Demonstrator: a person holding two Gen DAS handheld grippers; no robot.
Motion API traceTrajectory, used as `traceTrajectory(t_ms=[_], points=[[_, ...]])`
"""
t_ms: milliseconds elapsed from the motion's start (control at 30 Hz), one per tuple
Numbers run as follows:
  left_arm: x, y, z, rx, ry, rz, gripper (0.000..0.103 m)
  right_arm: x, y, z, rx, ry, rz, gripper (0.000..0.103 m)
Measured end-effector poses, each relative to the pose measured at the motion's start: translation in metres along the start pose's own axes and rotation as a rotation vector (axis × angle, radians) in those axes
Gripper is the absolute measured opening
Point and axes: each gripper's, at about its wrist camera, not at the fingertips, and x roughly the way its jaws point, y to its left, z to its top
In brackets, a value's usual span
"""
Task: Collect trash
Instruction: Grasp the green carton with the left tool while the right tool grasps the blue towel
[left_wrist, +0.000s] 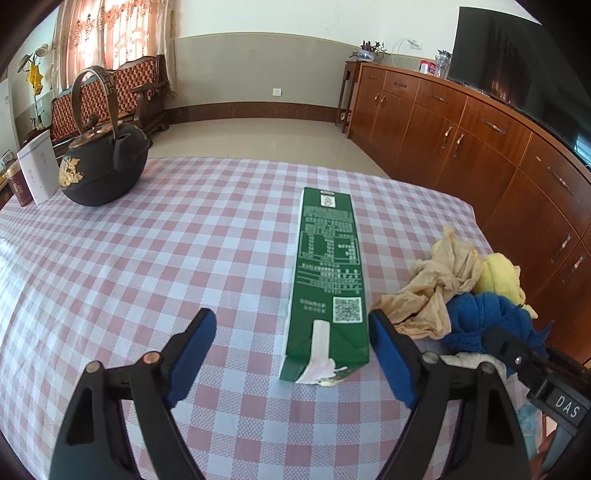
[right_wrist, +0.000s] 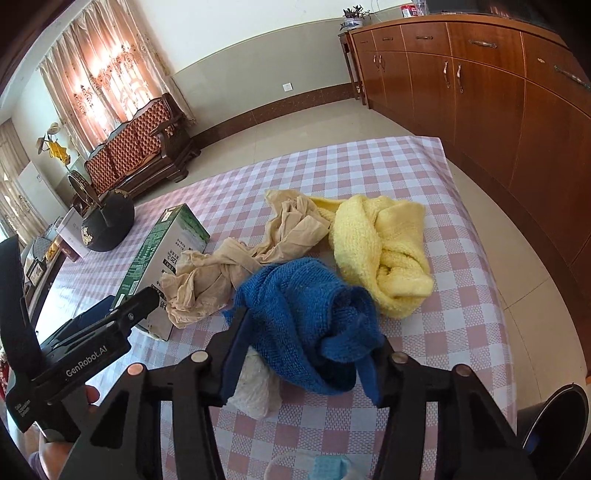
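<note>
The carton (left_wrist: 327, 280), green and long, lies flat on the checked surface (left_wrist: 147, 258) with its near end between my left fingers (left_wrist: 293, 356). It sits close against the right-hand finger (left_wrist: 388, 354), whether touching I cannot tell, and a wide gap is left to the other finger (left_wrist: 192, 350), so this pair stands open and holds nothing.

My right fingers (right_wrist: 306, 354) are closed in on the blue cloth (right_wrist: 306, 317), both pads pressed into its folds. That cloth lies bunched with a beige rag (right_wrist: 229, 269) and a yellow cloth (right_wrist: 380, 251), all touching one another, just right of the carton.

Under the blue cloth a whitish wad (right_wrist: 255, 395) shows only in part, and I cannot tell what it is. A pale blue thing (right_wrist: 325, 467) at the bottom edge is cut off and blurred. The right finger's tip is buried in blue pile. A dark bin (right_wrist: 554, 421) is cropped at the lower right. A black kettle (left_wrist: 103, 166) stands well off on the far left of the surface.
</note>
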Motion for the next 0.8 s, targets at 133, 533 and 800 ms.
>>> traceTrajectory(t_ms=[133,533,800], points=[[0.003,0.0,0.0,-0.006,0.013,-0.005,0.053,-0.003,0.004,-0.002,-0.033,-0.014,0.016,0.023],[-0.031,0.012,-0.024,-0.031,0.0,-0.018,0.04,-0.037,0.009,-0.006,-0.026,-0.077,0.073,0.02],[-0.049,0.011,-0.045,-0.041,0.018,-0.001,0.065,-0.049,0.011,-0.023,-0.019,-0.066,0.083,0.02]])
